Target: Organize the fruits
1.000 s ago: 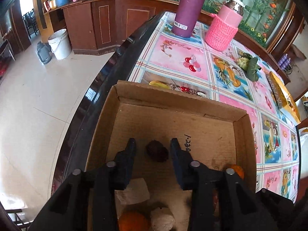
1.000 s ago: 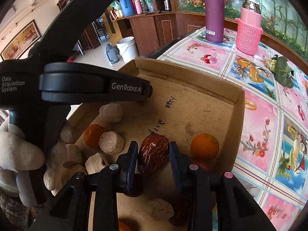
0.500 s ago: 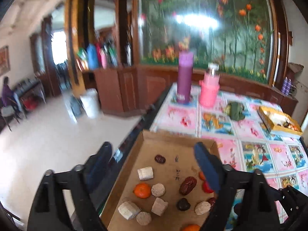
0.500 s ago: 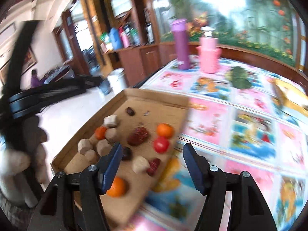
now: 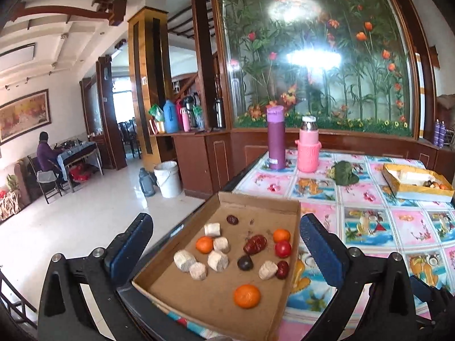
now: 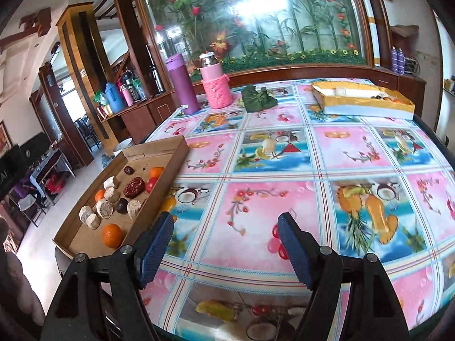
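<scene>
Left gripper (image 5: 224, 244) and right gripper (image 6: 226, 241): both spread wide, empty. Fruits lie in the cardboard tray (image 5: 256, 201), ahead of the left gripper. Advise descending squarely over one date (image 5: 255, 245), avoiding neighbours.

Fruits (image 5: 257, 244) in cardboard tray (image 5: 260, 201) at table (image 6: 284, 199) left edge; flasks (image 6: 183, 85) apparently behind.
</scene>
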The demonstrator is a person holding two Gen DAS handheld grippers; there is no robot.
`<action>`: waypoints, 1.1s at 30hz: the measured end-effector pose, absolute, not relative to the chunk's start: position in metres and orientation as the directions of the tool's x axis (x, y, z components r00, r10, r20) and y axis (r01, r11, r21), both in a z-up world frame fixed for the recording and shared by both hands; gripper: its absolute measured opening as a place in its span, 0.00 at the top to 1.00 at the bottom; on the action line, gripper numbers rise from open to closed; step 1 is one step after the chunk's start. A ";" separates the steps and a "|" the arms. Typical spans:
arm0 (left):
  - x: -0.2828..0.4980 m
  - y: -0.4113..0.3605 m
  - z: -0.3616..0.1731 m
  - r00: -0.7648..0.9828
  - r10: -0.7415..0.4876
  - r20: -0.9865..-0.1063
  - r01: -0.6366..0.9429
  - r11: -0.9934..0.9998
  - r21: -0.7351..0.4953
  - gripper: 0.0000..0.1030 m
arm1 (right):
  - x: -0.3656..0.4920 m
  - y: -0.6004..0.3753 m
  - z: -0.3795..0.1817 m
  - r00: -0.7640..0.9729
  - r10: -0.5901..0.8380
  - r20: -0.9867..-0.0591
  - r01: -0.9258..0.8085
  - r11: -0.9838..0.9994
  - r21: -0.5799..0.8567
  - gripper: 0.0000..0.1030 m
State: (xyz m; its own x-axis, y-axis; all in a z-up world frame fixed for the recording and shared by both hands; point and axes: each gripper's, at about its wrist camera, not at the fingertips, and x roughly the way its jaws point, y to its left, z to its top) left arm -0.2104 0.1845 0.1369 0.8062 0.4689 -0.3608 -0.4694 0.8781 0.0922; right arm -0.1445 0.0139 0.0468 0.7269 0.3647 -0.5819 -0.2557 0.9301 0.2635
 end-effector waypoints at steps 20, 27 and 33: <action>-0.209 0.190 0.106 0.771 0.315 -0.554 -0.374 0.927 0.008 0.00 | -0.166 0.030 0.044 0.746 0.344 -0.571 -0.291 0.939 0.185 0.18; -0.208 0.189 0.103 0.769 0.309 -0.559 -0.359 0.933 0.021 0.00 | -0.168 0.035 0.043 0.740 0.331 -0.586 -0.292 0.942 0.164 0.16; -0.206 0.189 0.096 0.762 0.271 -0.588 -0.331 0.944 0.007 0.00 | -0.168 0.035 0.036 0.736 0.314 -0.600 -0.270 0.949 0.164 0.15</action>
